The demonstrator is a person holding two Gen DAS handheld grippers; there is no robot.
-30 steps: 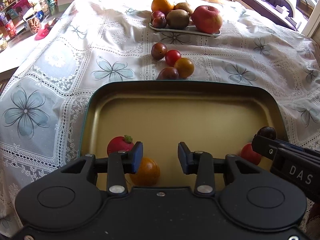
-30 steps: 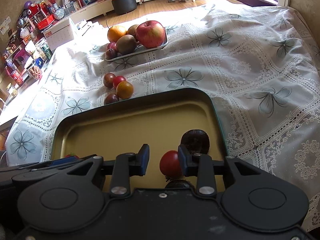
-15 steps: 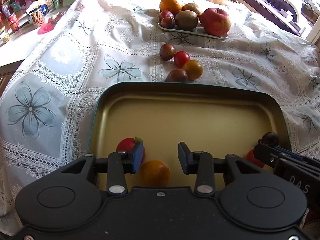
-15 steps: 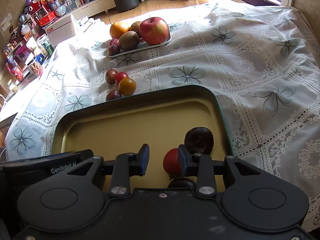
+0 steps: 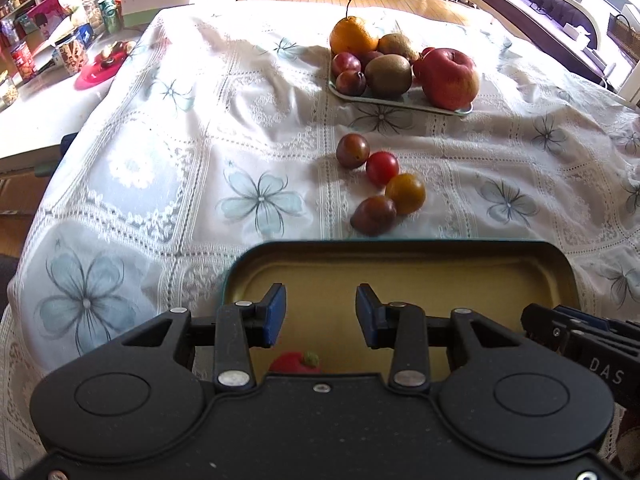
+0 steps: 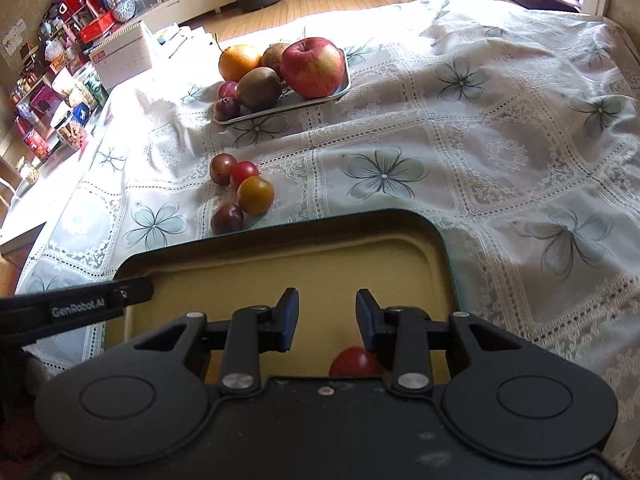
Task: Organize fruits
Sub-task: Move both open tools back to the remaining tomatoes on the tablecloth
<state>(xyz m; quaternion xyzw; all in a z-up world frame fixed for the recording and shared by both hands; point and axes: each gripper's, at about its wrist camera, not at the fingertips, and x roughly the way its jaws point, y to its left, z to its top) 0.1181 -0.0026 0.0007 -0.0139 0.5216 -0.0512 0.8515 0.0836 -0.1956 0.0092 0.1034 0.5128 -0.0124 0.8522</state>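
Fruits are seen in three groups on a worktop covered by a lace cloth (image 5: 168, 152). Four small ones lie loose on the cloth just beyond the far rim of a yellow tray (image 5: 440, 276): a dark plum (image 5: 352, 151), a red tomato (image 5: 382, 167), an orange one (image 5: 405, 193) and a purple plum (image 5: 374, 215), set close together, the last nearest the tray. Farther back a small plate (image 6: 320, 101) is loaded with an apple (image 6: 313, 67), kiwis (image 6: 259, 87), an orange pear (image 6: 239, 62) and two plums (image 6: 227, 108). Inside the tray, a red strawberry-like fruit (image 5: 295, 362) is partly hidden under the left gripper (image 5: 321, 314), and a red tomato (image 6: 354, 362) is partly hidden under the right gripper (image 6: 327, 317), with a dark item behind the right finger that cannot be made out. Both grippers are held over the near part of the tray, jaws apart, with nothing grasped. Each gripper's side is visible at the edge of the other's view. Cluttered shelves (image 6: 60, 60) and a wooden floor are seen beyond the worktop.
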